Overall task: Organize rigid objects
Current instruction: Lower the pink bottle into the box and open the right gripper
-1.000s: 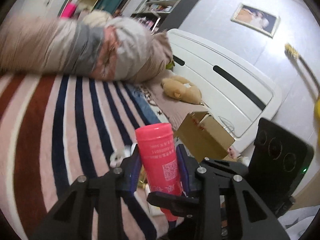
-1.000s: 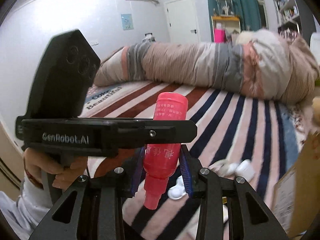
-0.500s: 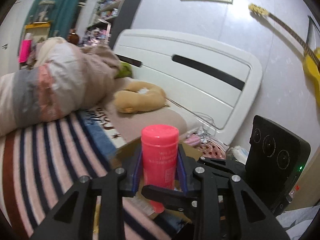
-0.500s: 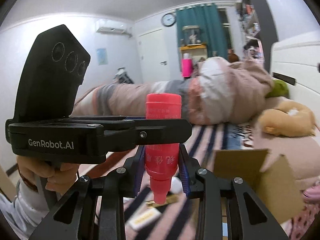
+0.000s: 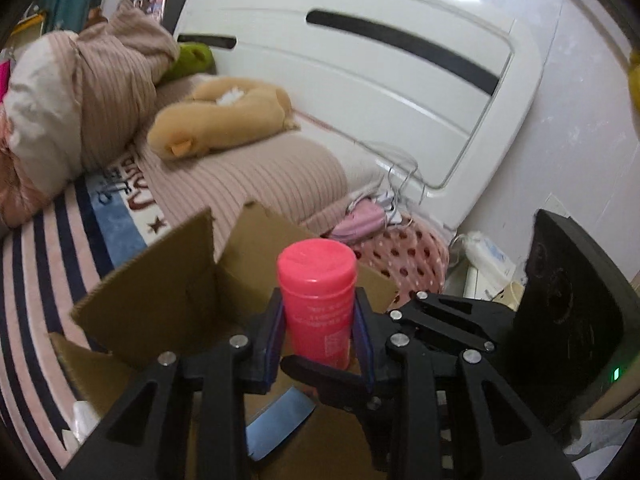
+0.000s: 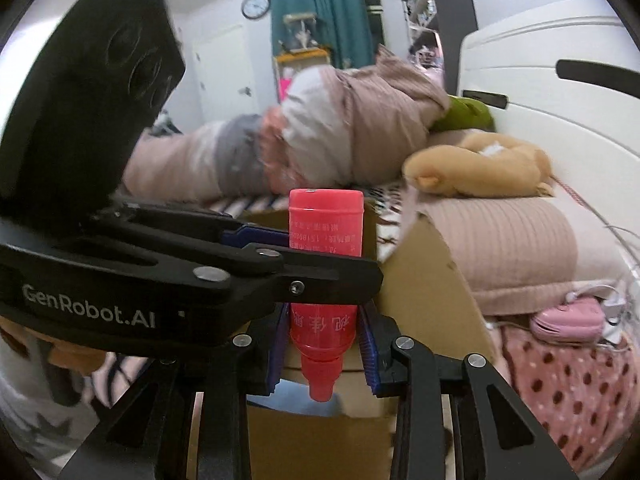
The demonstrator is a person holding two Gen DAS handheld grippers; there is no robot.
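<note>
A pink plastic bottle [image 5: 317, 300] is held upside down, flat base up and narrow neck down, by both grippers at once. My left gripper [image 5: 318, 332] is shut on its upper body. My right gripper [image 6: 323, 344] is shut on its lower body, just above the neck [image 6: 322, 380]. The left gripper's body [image 6: 120, 264] crosses the right wrist view from the left. The bottle [image 6: 325, 240] hangs above an open cardboard box [image 5: 168, 296], whose flaps stand up; the box also shows in the right wrist view [image 6: 424, 280]. A flat blue-grey item [image 5: 280, 420] lies inside the box.
The box sits on a striped bedspread [image 5: 36, 280]. Behind it are a ribbed pillow [image 5: 256, 176], a tan plush toy [image 5: 220, 116], rolled bedding [image 5: 80, 92] and a white headboard [image 5: 380, 60]. A dotted pink blanket [image 5: 400, 248] lies at the right.
Both grippers have carried the bottle toward the headboard end of the bed and tilted down. The cardboard box has come from beside the bottle to directly beneath it.
</note>
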